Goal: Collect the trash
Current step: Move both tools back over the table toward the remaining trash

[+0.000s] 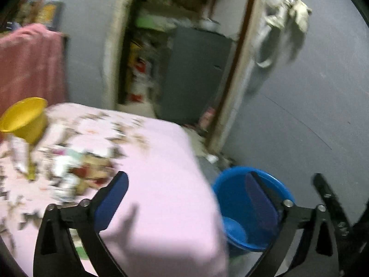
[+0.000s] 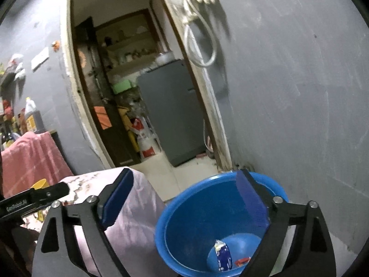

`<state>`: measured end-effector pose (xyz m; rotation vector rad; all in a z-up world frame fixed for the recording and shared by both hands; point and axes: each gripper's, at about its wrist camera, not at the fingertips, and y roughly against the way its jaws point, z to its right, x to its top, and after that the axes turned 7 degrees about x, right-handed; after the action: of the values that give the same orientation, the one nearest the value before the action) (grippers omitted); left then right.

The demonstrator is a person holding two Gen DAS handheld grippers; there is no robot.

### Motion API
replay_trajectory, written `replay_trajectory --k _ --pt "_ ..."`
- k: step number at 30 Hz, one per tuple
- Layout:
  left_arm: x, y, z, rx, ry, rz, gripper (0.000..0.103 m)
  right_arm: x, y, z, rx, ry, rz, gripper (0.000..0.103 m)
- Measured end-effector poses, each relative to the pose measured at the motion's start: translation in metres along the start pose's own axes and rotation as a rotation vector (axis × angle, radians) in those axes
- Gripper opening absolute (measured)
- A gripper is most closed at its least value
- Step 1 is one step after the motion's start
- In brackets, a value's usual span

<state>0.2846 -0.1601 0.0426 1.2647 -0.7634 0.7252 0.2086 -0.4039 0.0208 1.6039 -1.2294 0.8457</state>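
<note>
We saw the bucket (image 2: 221, 221) on the floor right of the tabletop (image 1: 161, 184), wrappers (image 2: 222, 256) inside it, doorway (image 2: 138, 92) behind.

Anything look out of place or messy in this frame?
Yes: a heap of wrappers and scraps lies loose on the pink tablecloth near the yellow bowl. The blue bin on the floor holds only a few pieces.

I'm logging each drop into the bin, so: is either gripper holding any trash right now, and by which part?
Nothing is held. The left gripper and the right gripper both stand open and empty; wrappers lie in the blue bin.
</note>
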Motion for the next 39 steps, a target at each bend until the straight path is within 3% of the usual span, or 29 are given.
replay_trajectory --k 2,11,19,24,30,39 --pt "-0.002 0.013 -0.014 0.021 0.01 0.06 0.099 0.001 0.005 -0.008 0.02 0.017 0.038 0.103" --pt "-0.006 0.08 -0.06 0.151 -0.004 0.265 0.101 -0.002 0.019 -0.063 0.168 0.126 0.175 0.103" --pt "-0.021 0.118 -0.112 0.263 0.017 0.366 0.101 -0.015 0.027 -0.125 0.3 0.217 0.255 0.103" --pt "-0.031 0.134 -0.143 0.315 0.021 0.389 0.101 -0.026 0.026 -0.158 0.366 0.257 0.244 0.103" --pt "-0.044 0.138 -0.173 0.342 0.01 0.355 0.101 -0.04 0.017 -0.194 0.452 0.333 0.18 0.103" --pt "-0.045 0.11 -0.204 0.346 0.027 0.132 0.101 -0.065 -0.014 -0.223 0.432 0.459 -0.027 0.103"
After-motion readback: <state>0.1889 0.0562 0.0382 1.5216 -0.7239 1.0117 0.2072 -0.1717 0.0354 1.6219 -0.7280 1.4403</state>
